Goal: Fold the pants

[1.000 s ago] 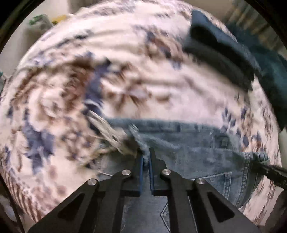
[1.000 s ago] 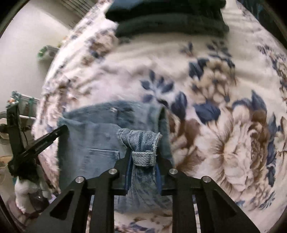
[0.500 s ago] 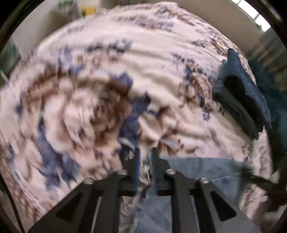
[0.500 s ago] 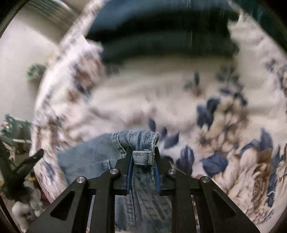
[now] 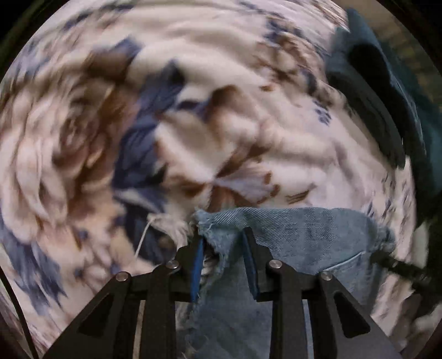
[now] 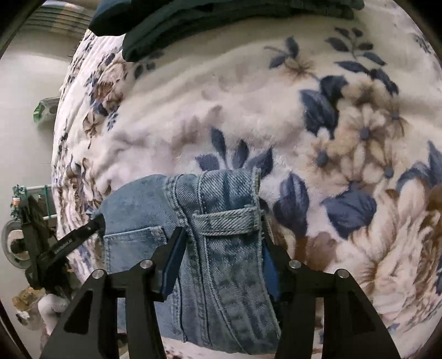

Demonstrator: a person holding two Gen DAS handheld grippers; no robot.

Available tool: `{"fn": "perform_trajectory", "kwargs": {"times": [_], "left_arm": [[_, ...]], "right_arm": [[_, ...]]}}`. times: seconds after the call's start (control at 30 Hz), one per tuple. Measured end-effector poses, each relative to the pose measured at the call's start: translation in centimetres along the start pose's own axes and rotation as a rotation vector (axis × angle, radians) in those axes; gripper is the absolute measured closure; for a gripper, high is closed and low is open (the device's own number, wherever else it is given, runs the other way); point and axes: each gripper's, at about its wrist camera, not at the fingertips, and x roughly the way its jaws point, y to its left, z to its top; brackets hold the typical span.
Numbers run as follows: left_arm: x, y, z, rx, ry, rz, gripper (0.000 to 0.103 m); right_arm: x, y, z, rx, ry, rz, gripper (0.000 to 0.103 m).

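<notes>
Folded jeans (image 6: 210,243) lie on a floral blanket (image 6: 248,110); right tongs (image 6: 221,234), just opening, straddle the waistband, left tongs (image 5: 222,243) stand apart around the frayed hem. Dark folded clothes (image 6: 221,19) lie beyond.

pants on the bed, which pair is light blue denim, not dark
The jeans lying between the right gripper's parted fingers: faded blue denim with a belt loop. The folded stack at the bed's far edge is dark.
</notes>
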Motion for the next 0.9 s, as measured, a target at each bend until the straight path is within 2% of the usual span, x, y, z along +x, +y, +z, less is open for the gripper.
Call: {"fn": "perform_trajectory", "kwargs": {"times": [0.03, 0.07, 0.17, 0.27, 0.33, 0.37, 0.43, 0.5, 0.57, 0.6, 0.63, 0.67, 0.7, 0.73, 0.8, 0.87, 0.9], "left_arm": [[-0.6, -0.7, -0.2, 0.042, -0.033, 0.040, 0.095], [-1.6, -1.1, -0.5, 0.068, -0.084, 0.062, 0.095], [-3.8, -0.7, -0.8, 0.063, -0.167, 0.104, 0.095], [-4.1, 0.4, -0.4, 0.024, -0.186, 0.138, 0.095], [-3.2, 1.3, 0.0, 0.001, -0.163, 0.155, 0.094], [-2.5, 1.4, 0.3, 0.002, -0.139, 0.169, 0.094], [-1.7, 1.5, 0.3, -0.020, -0.092, 0.144, 0.091], [-2.9, 1.7, -0.5, -0.057, -0.093, 0.092, 0.089], [-5.0, 2.6, -2.2, -0.118, -0.109, 0.007, 0.078], [-5.9, 3.3, -3.3, -0.155, -0.120, -0.027, 0.077], [-6.8, 4.0, -4.4, -0.192, -0.127, -0.055, 0.068], [-7.8, 4.8, -6.0, -0.249, -0.132, -0.089, 0.045], [-8.5, 5.8, -7.4, -0.301, -0.144, -0.128, 0.029], [-9.1, 6.1, -8.8, -0.342, -0.161, -0.174, 0.006], [-9.7, 6.1, -12.5, -0.425, -0.178, -0.250, 0.004], [-8.9, 5.5, -16.1, -0.493, -0.135, -0.291, 0.004], [-8.5, 5.3, -17.2, -0.521, -0.120, -0.313, 0.004]], "right_arm": [[-0.4, 0.3, -0.3, -0.016, -0.029, -0.013, 0.062], [-0.8, 0.7, -0.5, -0.036, -0.058, -0.032, 0.068], [-2.1, 1.5, -1.1, -0.064, -0.109, 0.001, 0.073], [-3.0, 3.1, -1.4, -0.114, -0.169, 0.030, 0.074], [-2.6, 4.1, -0.9, -0.163, -0.191, -0.046, 0.074], [-1.4, 4.2, -0.3, -0.164, -0.159, -0.085, 0.074], [1.0, 3.4, 0.8, -0.135, -0.061, -0.140, 0.072], [1.2, 2.3, 1.3, -0.082, -0.024, -0.086, 0.070], [-0.2, 1.2, 1.0, -0.031, -0.025, -0.008, 0.058], [-1.0, 0.7, 0.6, -0.009, -0.032, 0.026, 0.048], [-2.1, -0.2, -0.3, 0.024, -0.044, 0.071, 0.035], [-2.9, -0.9, -1.2, 0.045, -0.054, 0.100, 0.029], [-3.5, -1.4, -1.9, 0.060, -0.059, 0.121, 0.026], [-4.0, -2.4, -3.2, 0.094, -0.060, 0.151, 0.026], [-4.1, -4.7, -6.2, 0.188, -0.044, 0.225, 0.026], [-3.6, -6.3, -8.9, 0.273, -0.041, 0.275, 0.025], [-3.2, -7.5, -10.8, 0.325, -0.054, 0.286, 0.020]]}}
